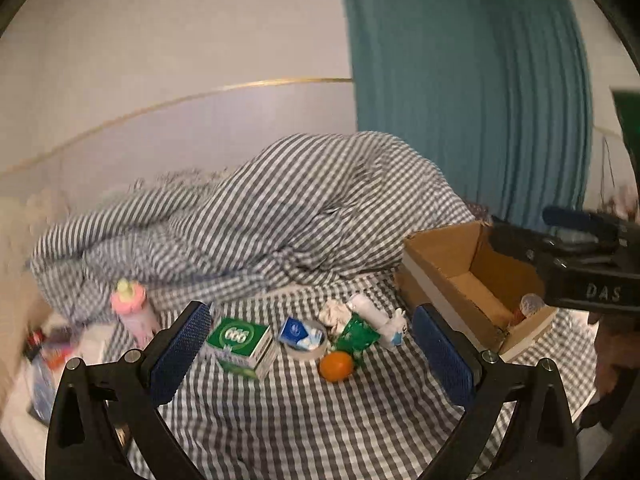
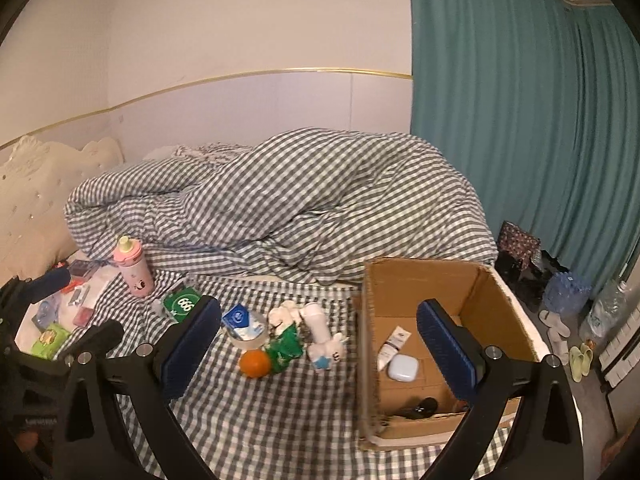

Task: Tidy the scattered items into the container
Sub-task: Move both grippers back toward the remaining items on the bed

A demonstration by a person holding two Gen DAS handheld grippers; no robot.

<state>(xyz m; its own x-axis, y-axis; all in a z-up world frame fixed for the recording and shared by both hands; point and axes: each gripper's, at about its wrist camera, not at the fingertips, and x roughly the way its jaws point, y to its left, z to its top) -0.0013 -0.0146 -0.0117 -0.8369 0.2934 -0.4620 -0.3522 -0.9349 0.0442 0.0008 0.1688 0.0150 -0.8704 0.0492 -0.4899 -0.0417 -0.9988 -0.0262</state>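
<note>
Right wrist view — where's the cardboard box (image 2: 436, 280)?
— At the bed's near edge, right of the orange (image 2: 255, 363); bare checked sheet (image 2: 280, 420) lies before it.
— Grippers?
— Right gripper (image 2: 320, 344) and left gripper (image 1: 316, 344) both gape wide, empty.

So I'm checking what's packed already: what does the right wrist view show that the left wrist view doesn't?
Only the right wrist view sees down to the cardboard box floor: a white tube, a pale blue case and a dark item. It also shows slippers on the floor. Only the left wrist view shows the right hand-held gripper above the box. Both share the orange, green carton, pink bottle and open, empty jaws.
</note>
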